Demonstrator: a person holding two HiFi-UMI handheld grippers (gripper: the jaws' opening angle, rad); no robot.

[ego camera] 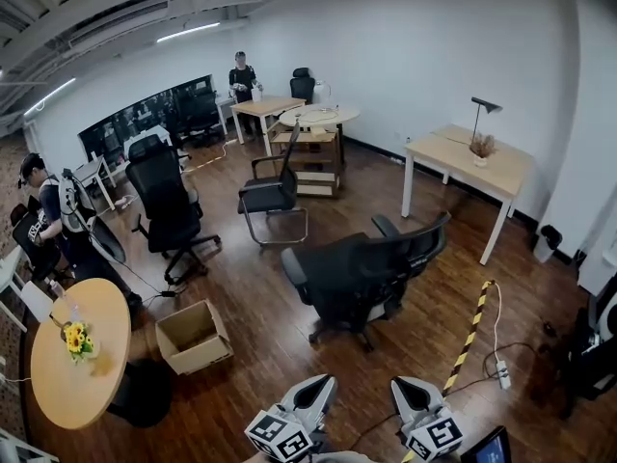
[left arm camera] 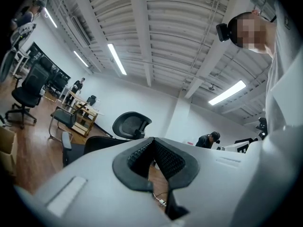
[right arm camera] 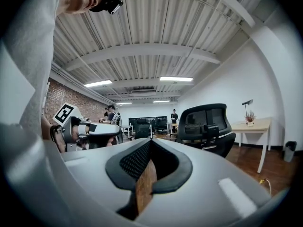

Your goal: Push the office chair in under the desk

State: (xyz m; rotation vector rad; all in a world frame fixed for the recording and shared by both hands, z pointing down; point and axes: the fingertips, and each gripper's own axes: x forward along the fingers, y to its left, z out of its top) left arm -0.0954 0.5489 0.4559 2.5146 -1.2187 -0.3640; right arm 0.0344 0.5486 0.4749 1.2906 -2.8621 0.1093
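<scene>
A black mesh-backed office chair (ego camera: 362,263) stands on the wood floor in the middle of the head view, its back turned toward a light wooden desk (ego camera: 472,157) with white legs near the right wall. The chair stands apart from the desk. My left gripper (ego camera: 323,382) and right gripper (ego camera: 403,384) are low at the bottom edge, well short of the chair, both shut and holding nothing. The left gripper view shows the left gripper (left arm camera: 152,138) with jaws together and the chair (left arm camera: 131,125) beyond. From the right gripper (right arm camera: 150,141), the chair (right arm camera: 206,124) and the desk (right arm camera: 253,125) show ahead.
An open cardboard box (ego camera: 193,336) sits left of the chair, beside a round wooden table (ego camera: 58,379) with sunflowers. Two other black chairs (ego camera: 169,205) (ego camera: 275,191) stand farther back. A yellow-black cable cover (ego camera: 469,334) and power strip (ego camera: 502,372) lie on the floor at right. A person (ego camera: 43,225) stands at left.
</scene>
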